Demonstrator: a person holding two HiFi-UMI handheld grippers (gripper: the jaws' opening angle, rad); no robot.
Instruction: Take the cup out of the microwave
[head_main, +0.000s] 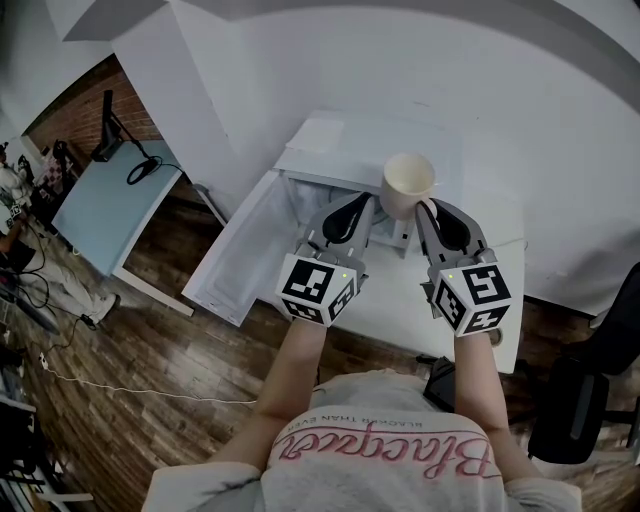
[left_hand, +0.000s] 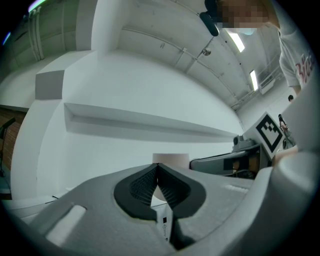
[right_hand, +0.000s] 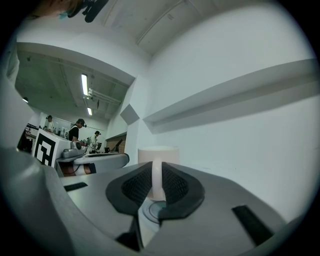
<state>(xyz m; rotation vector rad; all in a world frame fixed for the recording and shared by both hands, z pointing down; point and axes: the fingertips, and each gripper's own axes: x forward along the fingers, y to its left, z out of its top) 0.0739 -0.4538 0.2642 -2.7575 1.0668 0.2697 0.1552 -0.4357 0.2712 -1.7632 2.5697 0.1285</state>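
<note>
A cream cup hangs in the air in front of the white microwave, whose door stands swung open to the left. My right gripper is shut on the cup's handle, and the cup body sits upright just past the pads. My left gripper is level with it, just left of the cup, its jaws closed together with nothing between them. In the left gripper view the cup shows beyond the tips, with the right gripper beside it.
The microwave stands on a white counter against a white wall. A light blue table with a black lamp arm is at the far left, a black chair at the right. People stand far off in the room.
</note>
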